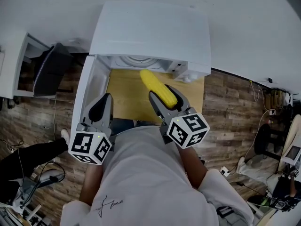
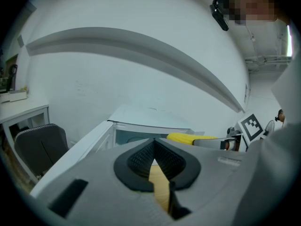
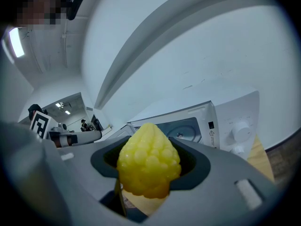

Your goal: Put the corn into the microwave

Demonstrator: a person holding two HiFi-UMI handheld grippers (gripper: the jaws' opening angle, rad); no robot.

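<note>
Corn (image 1: 159,91) lies lengthwise in my right tongs (image 1: 163,96). It is a yellow cob clamped between the two dark pads, its knobbly near end filling the middle of the right gripper view. Its far tip points at the microwave (image 1: 150,32).

From the head view the corn hangs over the pale wooden worktop (image 1: 123,95), just in front of the oven's mouth. The tip is near the front edge of the cavity, but I cannot tell whether it has crossed it.

The microwave is white. Its door (image 1: 87,91) stands swung out to the left, and the round turntable (image 1: 136,61) shows inside. A knob (image 3: 242,132) on the control panel sits to the right of the opening.

My left tongs (image 1: 104,101) are closed on nothing, with the ribbed pads meeting at the tips. They are beside the open door and apart from the corn. Around the worktop is a dark plank floor (image 1: 230,107).
</note>
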